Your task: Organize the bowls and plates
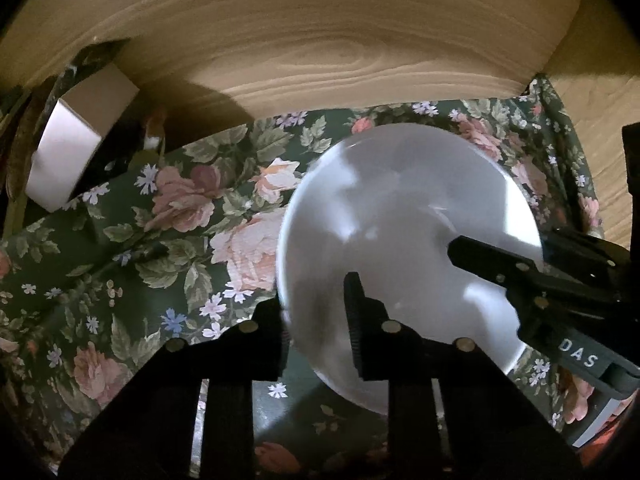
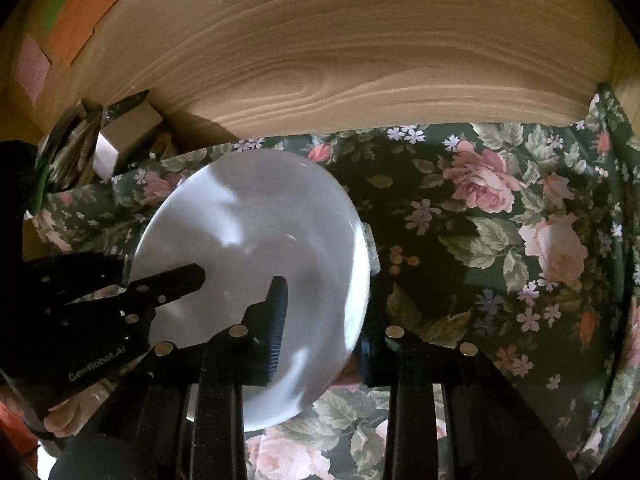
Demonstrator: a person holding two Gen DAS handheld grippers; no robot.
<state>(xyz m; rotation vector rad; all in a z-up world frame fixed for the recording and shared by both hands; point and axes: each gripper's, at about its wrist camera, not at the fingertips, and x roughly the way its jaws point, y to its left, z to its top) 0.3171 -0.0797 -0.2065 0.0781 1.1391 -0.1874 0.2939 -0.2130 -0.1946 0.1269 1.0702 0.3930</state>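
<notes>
Over a dark green floral tablecloth, the left wrist view shows a round white ceramic plate backed by a pale wood-grain panel. The left gripper is clamped on the plate's near-left rim, one finger above, one beneath. A white cardboard box sits far left.

From the right wrist view, the right gripper pinches the plate's near-right rim, while the left gripper grips the opposite edge.
</notes>
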